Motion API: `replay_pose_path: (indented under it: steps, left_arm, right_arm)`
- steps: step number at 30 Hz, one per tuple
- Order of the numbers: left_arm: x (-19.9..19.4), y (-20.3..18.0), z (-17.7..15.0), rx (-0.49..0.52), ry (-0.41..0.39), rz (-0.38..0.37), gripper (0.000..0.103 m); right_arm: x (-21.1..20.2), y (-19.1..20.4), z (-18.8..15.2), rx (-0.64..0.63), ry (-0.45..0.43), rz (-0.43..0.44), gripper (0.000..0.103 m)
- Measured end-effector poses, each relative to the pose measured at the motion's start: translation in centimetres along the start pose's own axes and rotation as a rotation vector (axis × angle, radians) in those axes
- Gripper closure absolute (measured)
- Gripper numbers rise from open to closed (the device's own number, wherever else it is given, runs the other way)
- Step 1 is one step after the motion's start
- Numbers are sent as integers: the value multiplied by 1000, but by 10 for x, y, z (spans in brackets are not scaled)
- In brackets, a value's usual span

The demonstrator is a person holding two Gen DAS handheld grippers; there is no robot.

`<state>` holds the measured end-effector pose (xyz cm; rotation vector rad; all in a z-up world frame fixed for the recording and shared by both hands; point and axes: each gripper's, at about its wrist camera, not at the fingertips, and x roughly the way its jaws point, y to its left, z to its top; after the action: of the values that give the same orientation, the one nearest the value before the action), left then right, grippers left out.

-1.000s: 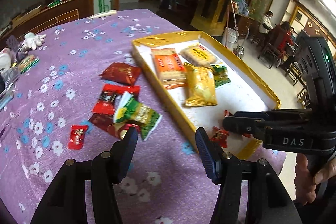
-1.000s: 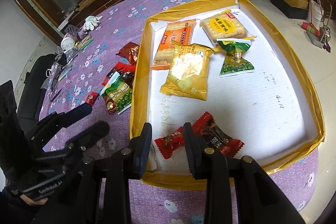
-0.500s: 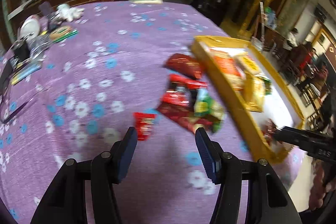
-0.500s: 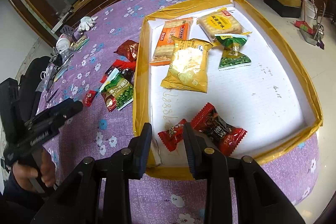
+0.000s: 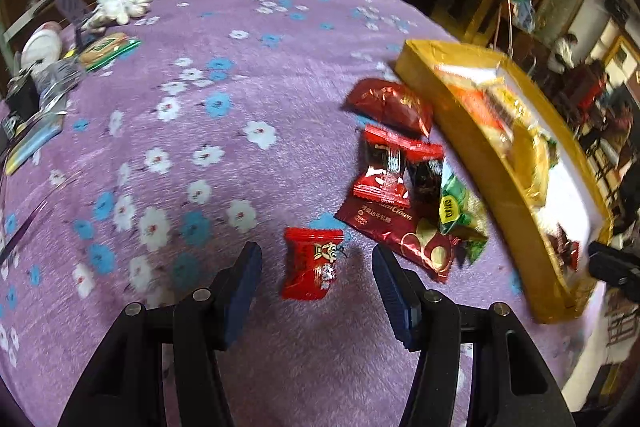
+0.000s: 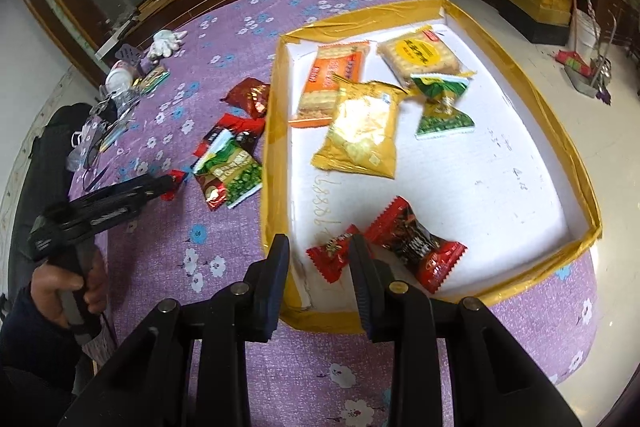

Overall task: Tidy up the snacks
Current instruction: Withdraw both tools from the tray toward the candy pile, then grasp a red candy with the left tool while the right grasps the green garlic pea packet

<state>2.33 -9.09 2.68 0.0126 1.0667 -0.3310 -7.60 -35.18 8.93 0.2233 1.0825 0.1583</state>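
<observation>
My left gripper (image 5: 316,255) is open, its fingers on either side of a small red candy packet (image 5: 312,263) on the purple cloth. Beside it lies a pile of loose snacks: a red-black packet (image 5: 396,167), a dark red pouch (image 5: 390,103) and a green packet (image 5: 456,207). The gold-rimmed white tray (image 6: 576,147) holds an orange cracker pack (image 6: 332,79), a yellow bag (image 6: 364,131), a green candy (image 6: 440,107) and two red packets (image 6: 416,247). My right gripper (image 6: 318,251) is open and empty over the tray's near corner. The left gripper also shows in the right wrist view (image 6: 160,183).
White gloves (image 5: 120,9), a white cup (image 5: 40,43) and small clutter lie at the table's far left. A black bag (image 6: 44,163) sits at the table's left side. The table edge and floor lie right of the tray.
My left gripper swung left away from the tray and came down around the small red candy packet. My right gripper pulled back slightly from the two red packets in the tray.
</observation>
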Motion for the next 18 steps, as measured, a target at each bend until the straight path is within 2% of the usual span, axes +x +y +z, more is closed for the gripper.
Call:
replay_pose_path:
  steps: [3, 5, 7, 10, 13, 18]
  left_arm:
    - [4, -2, 1, 24, -13, 28, 54]
    - [4, -1, 1, 40, -23, 54, 66]
    - [4, 1, -1, 50, -27, 79, 75]
    - [-1, 8, -7, 30, -24, 83, 75]
    - [-8, 10, -18, 16, -19, 97, 75]
    - [-18, 17, -33, -37, -11, 88, 75]
  right_arm:
    - [0, 10, 8, -43, 2, 38, 73]
    - [2, 19, 15, -82, 8, 72, 73]
    - [8, 33, 23, -142, 24, 98, 73]
    - [23, 58, 35, -257, 62, 116, 72]
    - [43, 79, 51, -371, 95, 117, 65]
    - [80, 103, 74, -533, 159, 81, 56]
